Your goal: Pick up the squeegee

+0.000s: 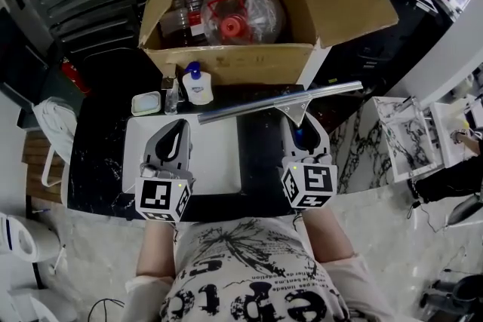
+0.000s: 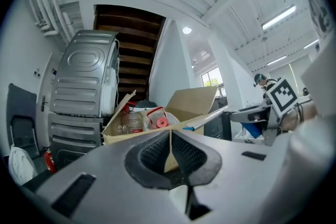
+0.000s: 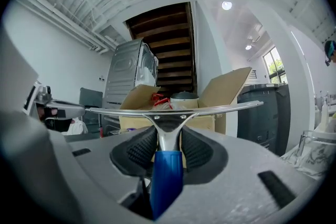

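Blue-handled squeegee [image 3: 168,176] sits clamped in my right claw [image 3: 167,136], off the bench [image 1: 98,154]; my left claw [image 2: 170,152] is closed, empty. Pickup looks done; next, I hold steady.

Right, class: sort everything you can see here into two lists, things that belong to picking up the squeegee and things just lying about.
In the job:
squeegee
right hand-held gripper, shut on its handle

Lying about:
cardboard box
plastic bottles inside it
soap bottle
small white dish
left hand-held gripper, shut and empty
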Demonstrator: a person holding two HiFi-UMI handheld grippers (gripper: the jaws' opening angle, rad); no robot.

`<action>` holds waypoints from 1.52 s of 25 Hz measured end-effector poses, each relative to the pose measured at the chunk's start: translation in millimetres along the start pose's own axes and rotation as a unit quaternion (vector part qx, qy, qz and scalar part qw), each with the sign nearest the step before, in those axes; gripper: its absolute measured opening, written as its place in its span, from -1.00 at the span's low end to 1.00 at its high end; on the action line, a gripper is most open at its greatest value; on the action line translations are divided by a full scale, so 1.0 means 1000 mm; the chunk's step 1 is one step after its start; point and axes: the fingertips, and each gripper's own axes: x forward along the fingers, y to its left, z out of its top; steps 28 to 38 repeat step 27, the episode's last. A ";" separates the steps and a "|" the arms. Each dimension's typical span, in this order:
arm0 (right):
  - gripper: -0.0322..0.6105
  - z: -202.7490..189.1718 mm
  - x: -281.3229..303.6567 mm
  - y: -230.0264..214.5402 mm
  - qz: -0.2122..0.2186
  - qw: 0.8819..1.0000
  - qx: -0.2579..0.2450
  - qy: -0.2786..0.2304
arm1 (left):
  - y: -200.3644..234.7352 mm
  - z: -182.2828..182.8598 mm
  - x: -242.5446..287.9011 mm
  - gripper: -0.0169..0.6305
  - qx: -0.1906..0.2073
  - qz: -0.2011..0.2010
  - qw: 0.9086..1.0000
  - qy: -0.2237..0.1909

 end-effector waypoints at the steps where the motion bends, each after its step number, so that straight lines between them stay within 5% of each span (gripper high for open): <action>1: -0.47 -0.002 0.000 0.000 0.000 1.000 0.000 0.002 | -0.001 0.000 0.000 -0.91 0.002 0.000 1.000 0.000; 38: -0.47 -0.031 -0.002 -0.004 0.006 0.998 0.035 0.047 | -0.013 0.002 -0.001 -0.91 0.013 0.003 1.000 0.008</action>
